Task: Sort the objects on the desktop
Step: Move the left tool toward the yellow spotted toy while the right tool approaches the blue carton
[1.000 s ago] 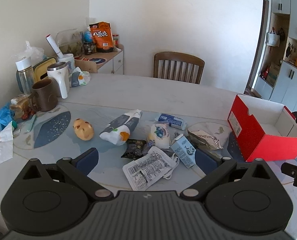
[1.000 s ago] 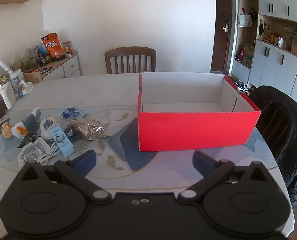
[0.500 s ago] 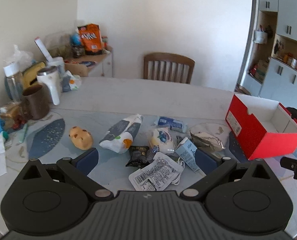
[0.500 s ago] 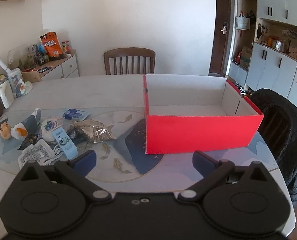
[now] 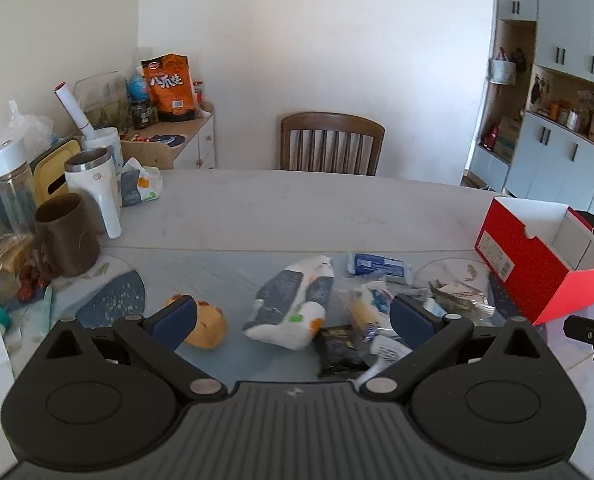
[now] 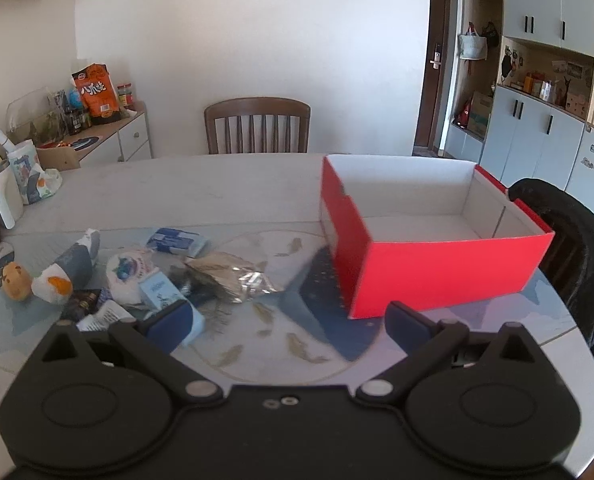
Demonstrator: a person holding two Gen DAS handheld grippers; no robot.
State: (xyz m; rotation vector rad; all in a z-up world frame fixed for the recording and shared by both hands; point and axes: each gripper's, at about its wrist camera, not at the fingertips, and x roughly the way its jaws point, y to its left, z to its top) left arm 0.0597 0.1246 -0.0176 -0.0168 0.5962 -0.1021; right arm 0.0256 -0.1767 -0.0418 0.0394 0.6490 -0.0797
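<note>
Right wrist alone shows the red box (image 6: 437,276) interior; both jaws gape wide, unladen

The desk (image 6: 233,184) is round and pale, with a clear mat printed with fish and dark blue patches over its near part. On its right sits an open red box (image 6: 449,272), white inside. To the left lies a loose cluster: a yellow plush toy (image 5: 205,322), a grey and white plush (image 5: 293,304), a blue packet (image 5: 379,266), a crumpled foil wrapper (image 6: 237,276), a small light-blue carton (image 6: 165,294) and a black sachet (image 5: 339,346). At the far left edge stand a brown mug (image 5: 67,236) and a white steel-rimmed cup (image 5: 95,186).
</note>
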